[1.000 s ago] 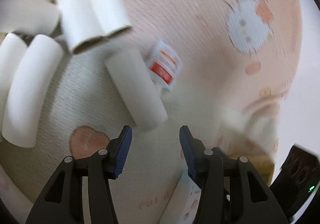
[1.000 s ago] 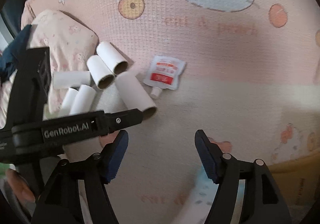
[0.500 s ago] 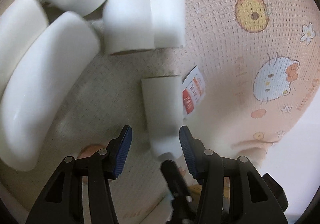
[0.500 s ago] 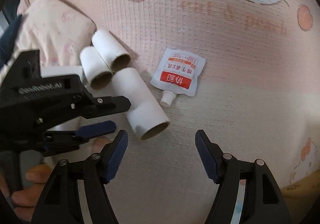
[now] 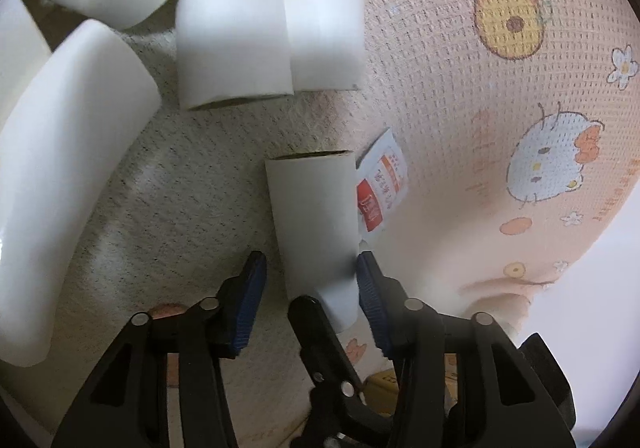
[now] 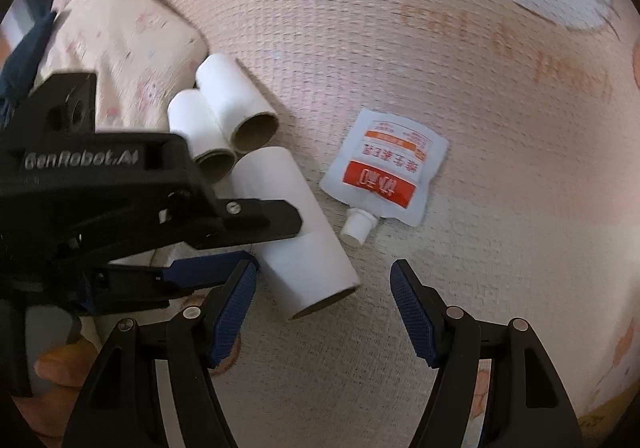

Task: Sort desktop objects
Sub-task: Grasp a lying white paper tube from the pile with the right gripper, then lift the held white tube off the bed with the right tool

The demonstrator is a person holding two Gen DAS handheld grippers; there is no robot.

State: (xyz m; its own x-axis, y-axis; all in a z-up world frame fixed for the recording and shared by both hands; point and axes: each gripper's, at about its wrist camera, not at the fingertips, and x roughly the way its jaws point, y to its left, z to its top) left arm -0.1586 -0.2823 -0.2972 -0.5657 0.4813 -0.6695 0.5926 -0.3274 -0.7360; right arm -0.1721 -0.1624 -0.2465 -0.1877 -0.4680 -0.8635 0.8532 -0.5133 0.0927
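Straddling a white cardboard tube (image 5: pixel 316 216) lying on the patterned blanket (image 5: pixel 460 96), the left gripper (image 5: pixel 310 280) has just been closing; its right pad touches the tube, the left pad stands just clear. Beside the tube lies a spouted sachet (image 6: pixel 386 164). The right gripper (image 6: pixel 324 300) hovers wide open, empty, near the tube's open end.

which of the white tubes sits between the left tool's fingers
The lone tube lying beside the spouted pouch. The left tool straddles its near end; the other tubes lie clustered farther away.
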